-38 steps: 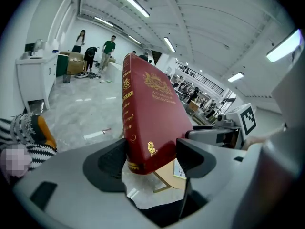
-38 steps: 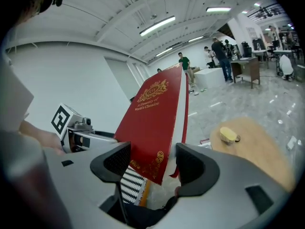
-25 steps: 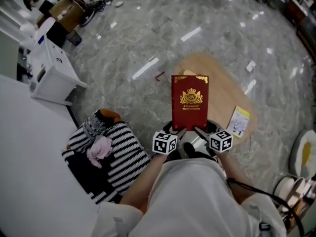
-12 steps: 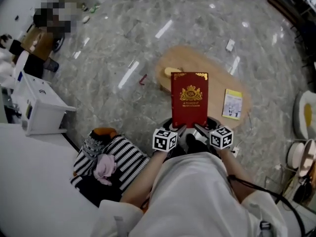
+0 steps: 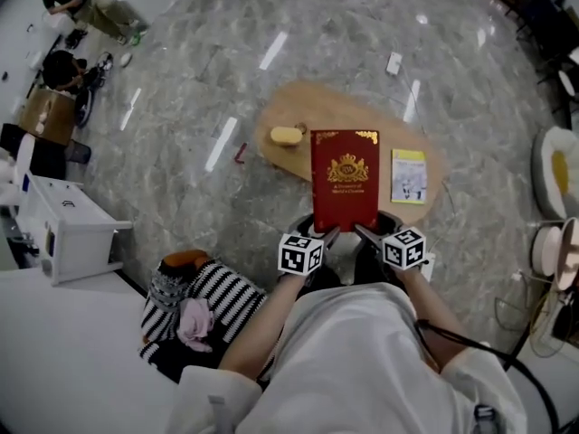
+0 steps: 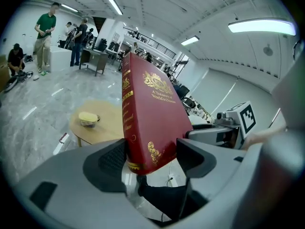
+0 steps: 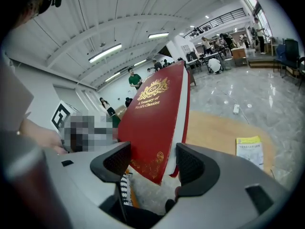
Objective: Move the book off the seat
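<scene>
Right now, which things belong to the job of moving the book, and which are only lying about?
Belongs to the job: red book, left gripper, right gripper, both shut on it.
Lying about: yellow booklet and yellow lump on wooden table; striped bundle.

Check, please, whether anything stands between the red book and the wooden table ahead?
Nothing visible does. In the head view the red book overlaps the middle of the wooden table, a yellow object lying left of it and a yellow booklet right. The tabletop behind the book is hidden.
</scene>
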The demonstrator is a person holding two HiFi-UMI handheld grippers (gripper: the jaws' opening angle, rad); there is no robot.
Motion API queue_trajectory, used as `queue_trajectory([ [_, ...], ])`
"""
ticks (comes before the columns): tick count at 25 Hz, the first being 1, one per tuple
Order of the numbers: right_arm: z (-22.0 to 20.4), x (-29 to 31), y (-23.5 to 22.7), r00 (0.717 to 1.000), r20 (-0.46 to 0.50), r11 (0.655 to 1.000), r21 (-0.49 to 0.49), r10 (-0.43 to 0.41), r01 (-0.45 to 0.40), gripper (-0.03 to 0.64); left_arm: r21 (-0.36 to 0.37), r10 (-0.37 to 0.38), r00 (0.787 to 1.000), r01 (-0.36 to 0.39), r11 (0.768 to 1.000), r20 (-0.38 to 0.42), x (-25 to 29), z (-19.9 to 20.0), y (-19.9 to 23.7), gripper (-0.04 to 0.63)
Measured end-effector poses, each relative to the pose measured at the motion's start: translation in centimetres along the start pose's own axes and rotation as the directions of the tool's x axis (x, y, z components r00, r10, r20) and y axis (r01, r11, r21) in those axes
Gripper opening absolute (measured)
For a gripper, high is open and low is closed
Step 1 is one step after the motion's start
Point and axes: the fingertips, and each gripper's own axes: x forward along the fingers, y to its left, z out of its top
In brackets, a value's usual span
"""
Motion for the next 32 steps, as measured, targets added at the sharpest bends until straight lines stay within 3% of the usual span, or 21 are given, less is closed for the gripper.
queue_trajectory([
  [6,0.5,-3.6,-7.4,0.999,-0.041,1.000,0.001,0.014,-0.014,0.316,-0.013,0.008,1.000,-0.008,1.000,-0.019,6.7,1.1,-4.8,0.321],
  [14,0.2,-5.6,-14.7,0.996,-0.090,0.999,0.023,0.029,-0.027,0.316,-0.060,0.015,0.999,-0.018,0.998,-0.039,13.5,1.2,-8.1,0.321],
  [20,-0.5,-5.0,-20.5,0.993,-0.117,0.999,0.027,0.023,-0.020,0.316,-0.043,0.015,0.998,-0.017,0.999,-0.059,19.5,1.4,-8.5,0.321],
  [25,-1.5,-4.0,-26.5,0.988,-0.155,0.998,0.055,0.014,-0.006,0.315,-0.069,0.004,0.995,-0.011,0.998,-0.099,25.8,1.1,-8.5,0.322],
  [32,-4.7,-3.1,-30.7,0.980,-0.199,0.996,0.086,0.004,0.014,0.315,-0.079,-0.018,0.988,0.005,0.997,-0.156,30.6,-1.5,-8.2,0.322],
])
